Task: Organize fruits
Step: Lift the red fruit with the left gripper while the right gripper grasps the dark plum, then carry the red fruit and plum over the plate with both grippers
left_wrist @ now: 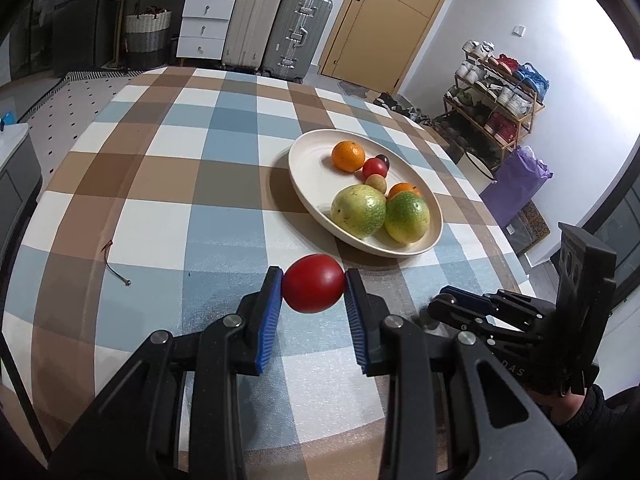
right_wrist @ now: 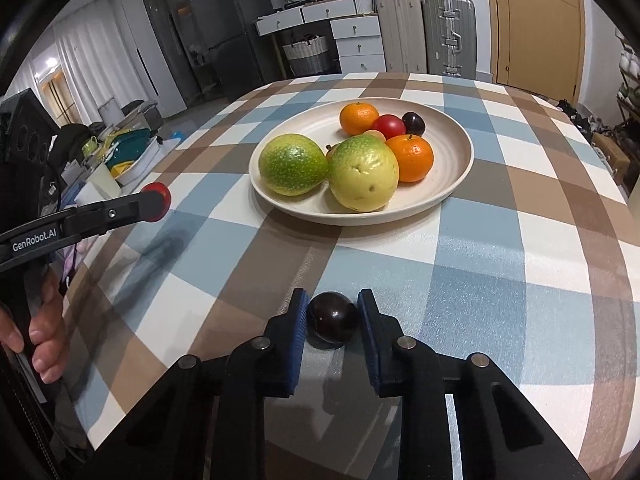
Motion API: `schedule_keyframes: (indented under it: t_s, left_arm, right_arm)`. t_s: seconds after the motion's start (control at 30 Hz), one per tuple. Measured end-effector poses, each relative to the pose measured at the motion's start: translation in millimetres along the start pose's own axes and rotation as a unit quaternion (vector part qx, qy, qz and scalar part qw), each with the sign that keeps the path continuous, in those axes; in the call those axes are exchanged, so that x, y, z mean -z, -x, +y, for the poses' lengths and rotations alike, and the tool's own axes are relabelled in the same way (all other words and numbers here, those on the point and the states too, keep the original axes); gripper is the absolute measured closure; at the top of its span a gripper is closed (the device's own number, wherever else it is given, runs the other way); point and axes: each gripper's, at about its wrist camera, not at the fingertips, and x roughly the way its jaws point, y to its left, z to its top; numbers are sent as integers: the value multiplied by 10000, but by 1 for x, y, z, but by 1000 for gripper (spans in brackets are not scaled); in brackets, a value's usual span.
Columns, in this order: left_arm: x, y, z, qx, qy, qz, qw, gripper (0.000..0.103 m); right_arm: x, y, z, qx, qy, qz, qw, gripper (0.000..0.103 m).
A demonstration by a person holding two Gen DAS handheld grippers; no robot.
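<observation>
Two hand-held grippers over a checked tablecloth (right_wrist: pixel 500 248), each with one small fruit between its blue pads, with the plate (left_wrist: pixel 304 184) of fruit ahead of both. The left gripper (left_wrist: pixel 314 286) is clamped on a red tomato (left_wrist: pixel 313 283): both pads press its sides, and in the right wrist view the tomato sits clear of the cloth, so it appears to be carried rather than resting. The right gripper (right_wrist: pixel 333 320) is closed around a dark plum (right_wrist: pixel 333 320), one pad against each flank; the plum appears to lie on or just above the cloth, with a shadow directly beneath it, and lift-off cannot be confirmed. The plate lies forward of both sets of fingers, up and to the right of the tomato in the left view, straight ahead and slightly left of the plum in the right view. It already holds two large green-yellow fruits (right_wrist: pixel 362 174), two oranges (right_wrist: pixel 410 158), a second red tomato (right_wrist: pixel 389 125) and a second dark plum (right_wrist: pixel 413 122). Both held fruits are nearly round, so neither has a long axis to align. The near rim lies just beyond the tomato but well apart from the plum, so the left hand is judged nearer. The bare plate area lies on the far left side, behind the large fruits.
</observation>
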Motion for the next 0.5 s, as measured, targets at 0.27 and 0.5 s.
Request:
schedule_keyframes:
  t_s: [0.27, 0.5]
  left_arm:
    - [-3, 7, -13, -2, -41, -72, 10000, 75]
    - [-17, 16, -23, -40, -78, -171, 9998, 75]
  right_arm:
    - [-5, 16, 0, -300, -94, -263, 9992, 77]
    - [-19, 23, 4, -537, -117, -371, 9978, 77]
